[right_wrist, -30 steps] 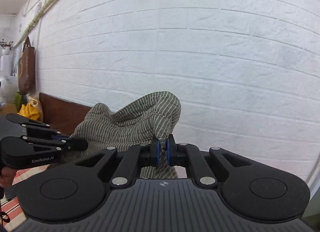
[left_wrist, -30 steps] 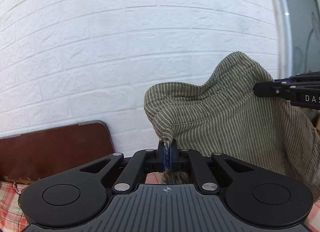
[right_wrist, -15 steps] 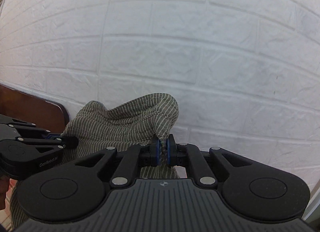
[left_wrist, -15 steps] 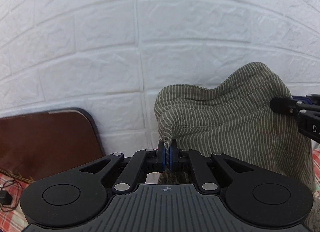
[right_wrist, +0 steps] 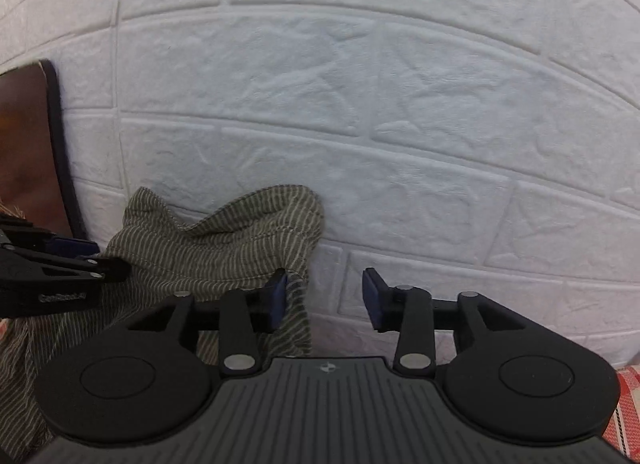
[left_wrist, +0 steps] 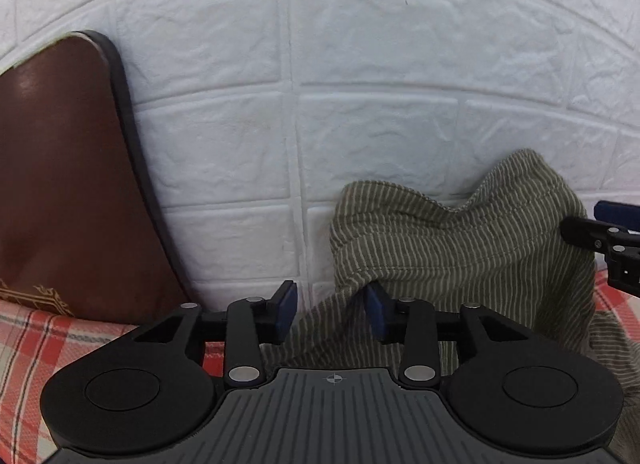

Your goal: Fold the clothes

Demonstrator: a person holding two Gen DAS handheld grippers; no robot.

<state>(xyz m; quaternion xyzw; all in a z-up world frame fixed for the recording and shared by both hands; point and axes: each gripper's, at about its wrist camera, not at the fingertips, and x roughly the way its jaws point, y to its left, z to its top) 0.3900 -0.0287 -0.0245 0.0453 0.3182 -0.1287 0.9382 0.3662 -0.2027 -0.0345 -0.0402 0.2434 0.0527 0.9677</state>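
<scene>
With both jaws spread and gripping nothing, left gripper (left_wrist: 330, 314) and right gripper (right_wrist: 324, 300) flank the striped garment (left_wrist: 460, 248) slumped against the brick wall (left_wrist: 360, 104), apparently for regrasping.

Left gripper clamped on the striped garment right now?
No. The left gripper is open, pads apart, with the striped garment slack beside them against the wall.

Only one piece of lettering shows: at the left edge of the right wrist view, pale raised letters run along the black side of the left gripper (right_wrist: 116, 264). They are blurred and seem to spell "GenRobot.AI". Nothing is readable in the left wrist view.
</scene>
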